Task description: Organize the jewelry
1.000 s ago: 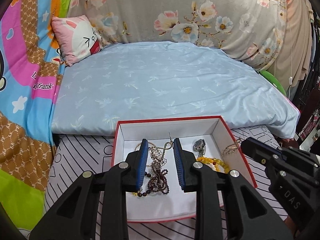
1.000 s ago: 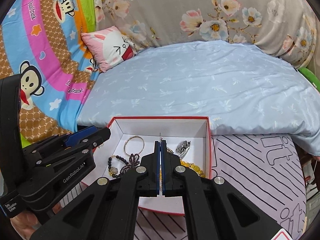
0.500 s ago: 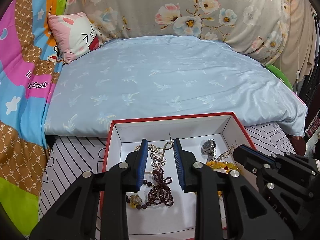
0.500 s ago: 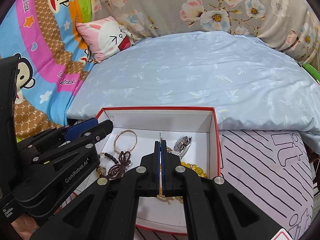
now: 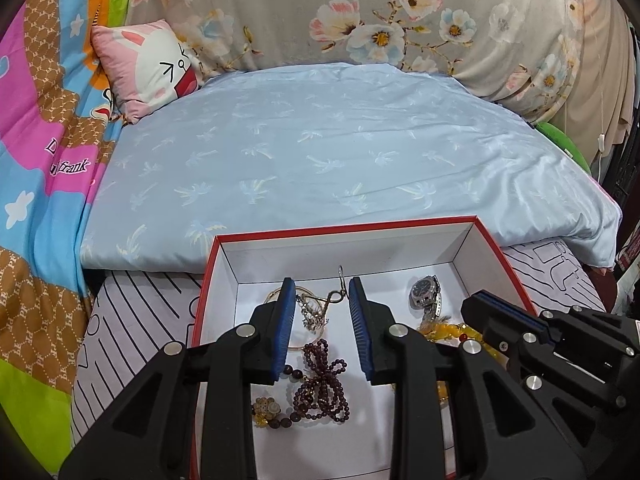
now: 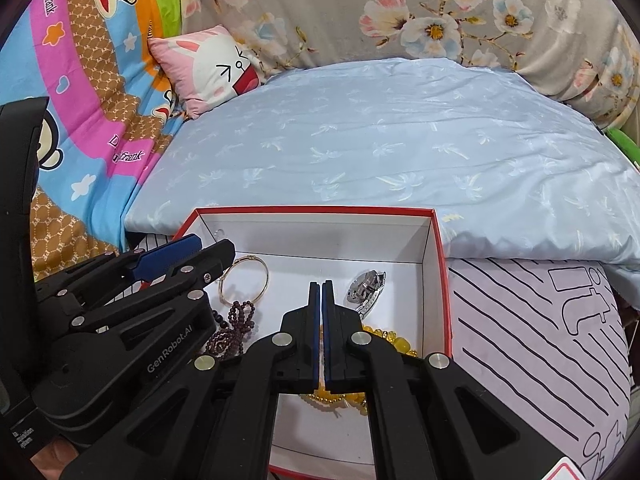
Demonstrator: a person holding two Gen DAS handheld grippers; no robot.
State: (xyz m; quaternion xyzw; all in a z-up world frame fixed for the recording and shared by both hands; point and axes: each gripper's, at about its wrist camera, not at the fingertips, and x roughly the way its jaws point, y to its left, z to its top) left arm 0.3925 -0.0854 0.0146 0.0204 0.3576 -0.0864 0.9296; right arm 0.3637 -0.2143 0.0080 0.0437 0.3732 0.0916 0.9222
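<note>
Left gripper [image 5: 320, 292]: jaws part-spread, nothing pinched, hanging over the left half of the red-rimmed box [image 5: 404, 225]. Through the gap I see a silvery chain piece [image 5: 316, 312], a thin gold bangle [image 6: 245, 283] and a dark purple bead strand [image 5: 322, 384], so that cluster looks like its target; the narrow gap suits small items.

Right gripper [image 6: 321, 292]: pads pressed together, empty. It sits over the right half of the box, near the steel watch [image 6: 367, 287] and yellow amber beads [image 6: 384, 338]. Probably parked, or about to nudge rather than grab.

All jewelry lies loose on the white box floor, strands coiled and partly overlapping, nothing sorted. Box rests on a striped mat [image 6: 532, 320] in front of a pale blue quilt [image 5: 340, 152].
</note>
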